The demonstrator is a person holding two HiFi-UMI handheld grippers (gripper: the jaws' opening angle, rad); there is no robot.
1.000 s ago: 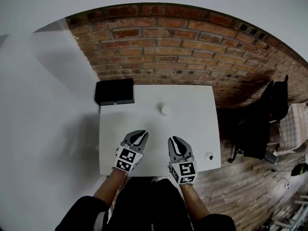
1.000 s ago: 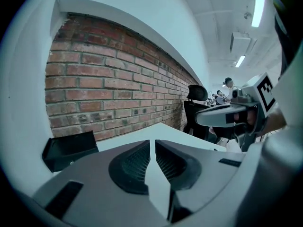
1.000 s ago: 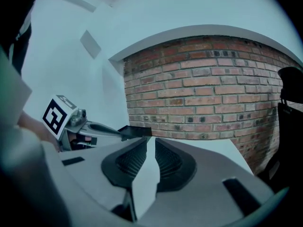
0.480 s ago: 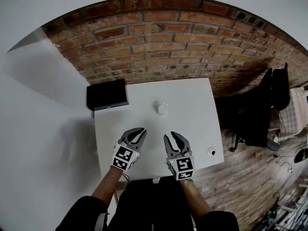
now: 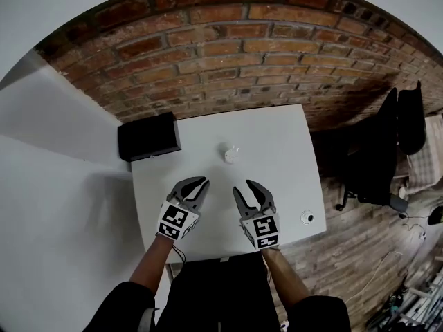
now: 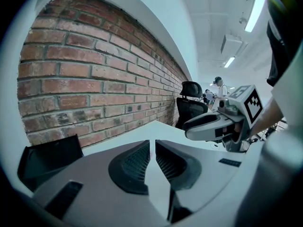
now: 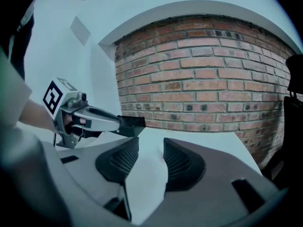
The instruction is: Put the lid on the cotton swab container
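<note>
A small white cotton swab container [image 5: 230, 153] stands near the middle of the white table [image 5: 277, 144], ahead of both grippers. Near the table's right front corner lies a small round white piece with a dark centre [image 5: 307, 218], which may be the lid. My left gripper [image 5: 197, 182] hovers over the front of the table with its jaws together and nothing between them [image 6: 152, 143]. To its right, my right gripper [image 5: 249, 185] has its jaws parted and holds nothing [image 7: 150, 143]. Each gripper view shows the other gripper from the side; neither clearly shows the container.
A black box [image 5: 145, 135] sits at the table's back left corner against the brick wall [image 5: 228, 54]. A black office chair [image 5: 374, 164] stands on the wooden floor to the right of the table.
The right gripper's jaws have spread apart. Both grippers have shifted slightly forward over the table, and the head view has tilted a little.
</note>
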